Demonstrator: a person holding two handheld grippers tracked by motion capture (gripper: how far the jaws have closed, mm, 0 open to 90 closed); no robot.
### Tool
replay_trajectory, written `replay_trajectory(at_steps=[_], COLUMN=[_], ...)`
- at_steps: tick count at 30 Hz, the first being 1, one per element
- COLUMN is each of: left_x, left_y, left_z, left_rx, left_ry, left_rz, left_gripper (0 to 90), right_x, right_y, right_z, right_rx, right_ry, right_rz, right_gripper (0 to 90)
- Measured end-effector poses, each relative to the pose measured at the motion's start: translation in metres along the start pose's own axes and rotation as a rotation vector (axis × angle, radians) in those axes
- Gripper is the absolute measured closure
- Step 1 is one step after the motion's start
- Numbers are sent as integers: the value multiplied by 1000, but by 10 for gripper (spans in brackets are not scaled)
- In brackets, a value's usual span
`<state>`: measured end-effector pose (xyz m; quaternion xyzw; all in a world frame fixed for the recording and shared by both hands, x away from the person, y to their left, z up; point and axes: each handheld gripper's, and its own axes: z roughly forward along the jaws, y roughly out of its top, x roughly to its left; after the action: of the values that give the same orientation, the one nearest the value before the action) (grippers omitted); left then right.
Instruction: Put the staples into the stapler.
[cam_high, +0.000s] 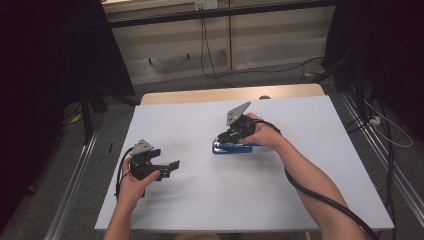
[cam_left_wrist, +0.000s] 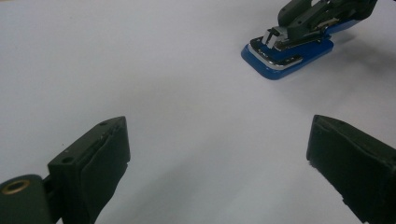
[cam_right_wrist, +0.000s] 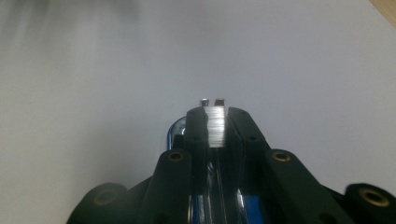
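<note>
The right gripper is pinching a blue stapler. Its two black jaws are pressed against the shiny metal top part of the stapler, one jaw on each side. In the right gripper view, the silver strip sits tight between the jaws, and a bit of blue peeks out below.

The stapler lies flat on the white table, near the middle and a little toward the person's right side. Its blue base rests on the table top.

The left gripper is well apart from the stapler, closer to the person. Its jaws are spread wide, with nothing between them. It hovers low over the bare table.

The stapler looks hard and stiff. It is probably a bit heavy for its size, because it has metal inside. It will likely not break if it gets bumped. But the metal top is smooth and shiny, so it could slip out of the jaws. The top part may also swing up on its hinge while the base hangs down, so a lift by the top alone could be wobbly.

A safer place to hold may be around the whole body, top and base together, near the middle. The left gripper could also press on the blue base to keep it steady.
</note>
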<state>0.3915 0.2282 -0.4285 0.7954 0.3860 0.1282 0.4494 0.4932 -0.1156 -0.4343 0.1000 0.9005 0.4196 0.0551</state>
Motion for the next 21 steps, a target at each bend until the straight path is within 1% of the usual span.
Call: replay_trajectory(at_steps=[1,3,13,17,20,21], left_x=[0,0,0,0,0,0], left_y=[0,0,0,0,0,0], left_z=[0,0,0,0,0,0], left_rx=[-1,-1,0,-5,-3,-3], left_ry=[2,0,3,4,5,4], left_rz=[0,0,1,-2,3,0], left_gripper=[62,63,63,63,63,63], right_x=[0,0,0,0,1,1], right_y=[0,0,1,3,4,4], right_z=[0,0,2,3,4,4], right_rx=[0,1,2,1,3,4], right_ry=[-1,0,1,-3,-9,-17], right_rz=[-6,1,-10,-7,-15,-12], right_gripper=[791,791,786,784,759,721])
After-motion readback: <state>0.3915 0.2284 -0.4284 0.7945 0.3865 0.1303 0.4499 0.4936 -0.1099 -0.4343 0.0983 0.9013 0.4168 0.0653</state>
